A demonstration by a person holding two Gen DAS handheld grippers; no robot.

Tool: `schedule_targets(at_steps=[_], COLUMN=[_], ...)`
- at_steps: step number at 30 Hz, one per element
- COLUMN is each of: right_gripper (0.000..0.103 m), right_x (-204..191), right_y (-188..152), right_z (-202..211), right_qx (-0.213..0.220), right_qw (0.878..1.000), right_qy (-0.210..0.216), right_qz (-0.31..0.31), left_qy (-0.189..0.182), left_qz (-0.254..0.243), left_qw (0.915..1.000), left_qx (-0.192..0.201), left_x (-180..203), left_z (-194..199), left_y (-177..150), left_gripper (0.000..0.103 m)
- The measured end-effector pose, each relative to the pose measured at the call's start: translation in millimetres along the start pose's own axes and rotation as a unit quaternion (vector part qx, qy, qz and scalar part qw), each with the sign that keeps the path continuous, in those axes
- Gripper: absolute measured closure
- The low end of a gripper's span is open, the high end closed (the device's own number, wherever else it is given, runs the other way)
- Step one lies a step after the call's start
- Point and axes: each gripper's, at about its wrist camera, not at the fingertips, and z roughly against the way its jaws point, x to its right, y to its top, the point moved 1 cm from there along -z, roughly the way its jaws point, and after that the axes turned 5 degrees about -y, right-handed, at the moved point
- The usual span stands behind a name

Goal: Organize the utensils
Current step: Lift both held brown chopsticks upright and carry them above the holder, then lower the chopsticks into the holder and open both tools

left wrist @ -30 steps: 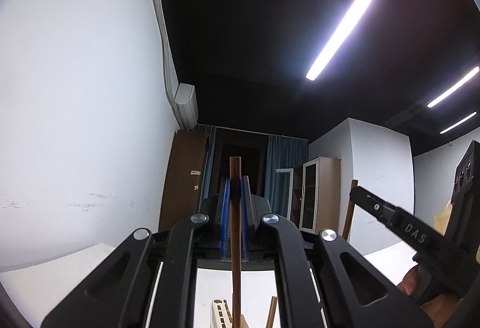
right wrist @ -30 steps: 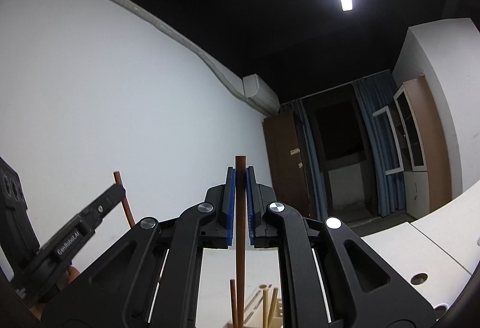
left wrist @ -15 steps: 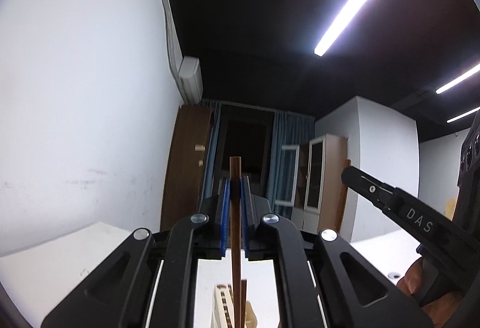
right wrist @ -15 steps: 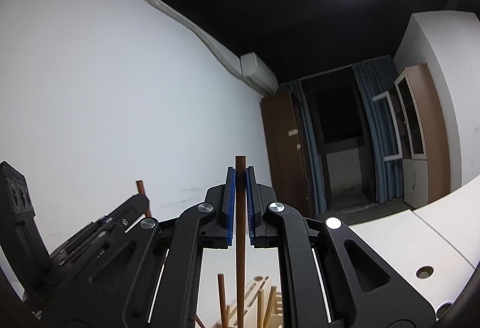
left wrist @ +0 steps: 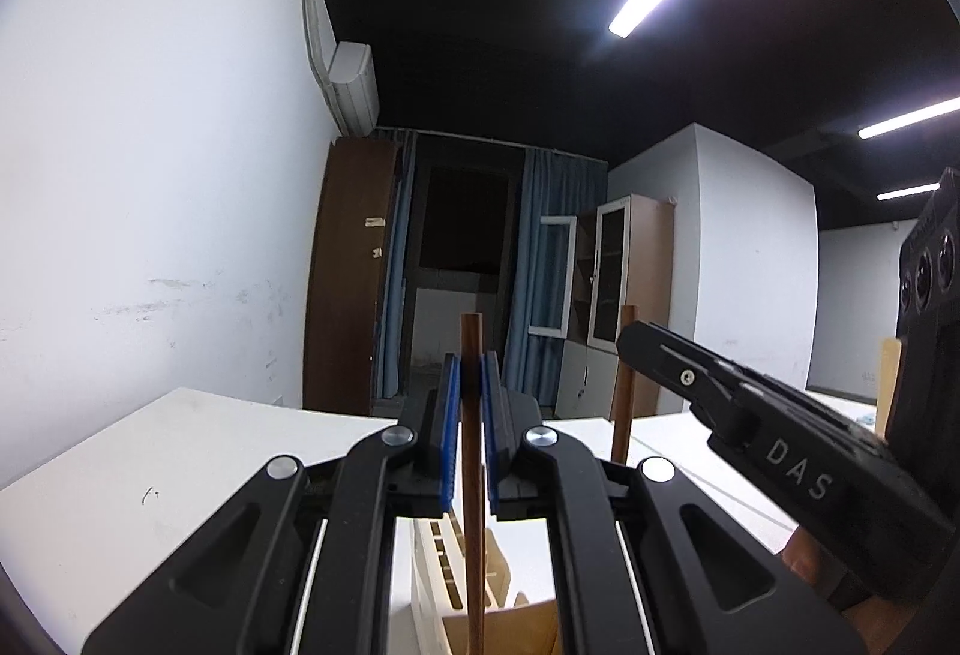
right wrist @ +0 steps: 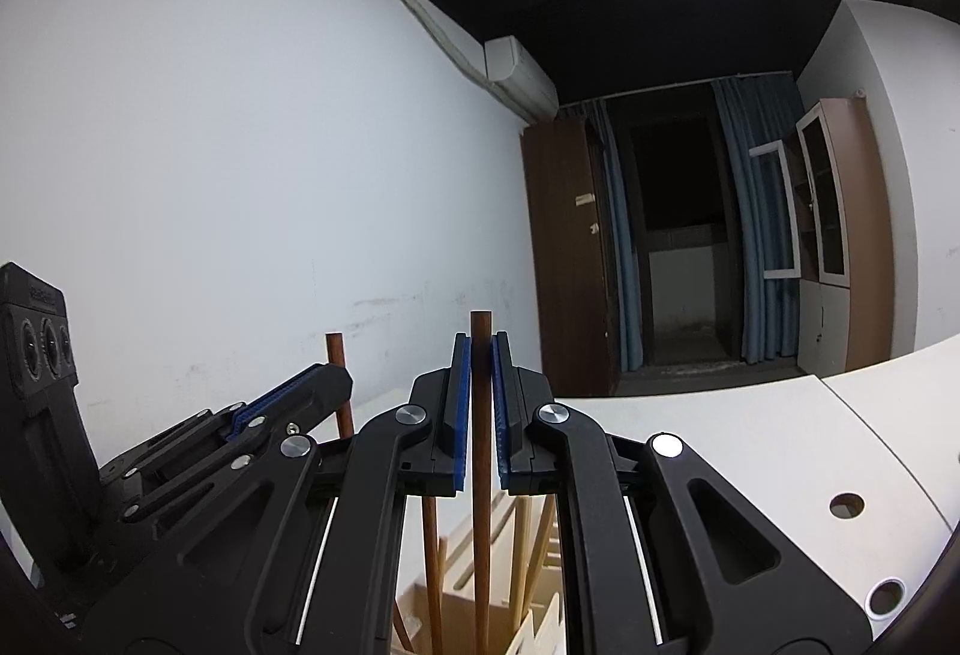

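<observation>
A: Holding status: left tongs (left wrist: 471,436) pinch one upright brown stick (left wrist: 472,499); right tongs (right wrist: 479,415) pinch another (right wrist: 480,475), above the wooden organizer (right wrist: 540,583).

B: I judge both sticks light, stiff, smooth; grip near top.

The left gripper (left wrist: 471,397) is matt black plastic with ribbed blue pads (left wrist: 449,433) and bright metal rivets. Its chopstick (left wrist: 472,505) is smooth brown wood. The holder (right wrist: 540,595) is pale unfinished wood; the tabletop (left wrist: 180,475) matt white.

L gripper (left wrist: 471,415) & R gripper (right wrist: 479,391) level, fingers clamped.
</observation>
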Motion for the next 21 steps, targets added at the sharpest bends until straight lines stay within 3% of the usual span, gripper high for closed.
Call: schedule_targets(at_steps=[9, 21], right_gripper=[0.097, 0.097], right_x=[-3, -4], right_y=[-8, -21], right_z=[0, -3], right_qx=[-0.025, -0.062], right_qw=[1.000, 0.998], right_qy=[-0.009, -0.011], right_qz=[0.008, 0.021], left_qy=[-0.013, -0.033], left_qz=[0.002, -0.006], left_qw=[0.9996, 0.9989], left_qx=[-0.026, -0.031], left_x=[-9, -9], left_z=[-7, -3], left_y=[-10, -22], left_gripper=[0.096, 0.096])
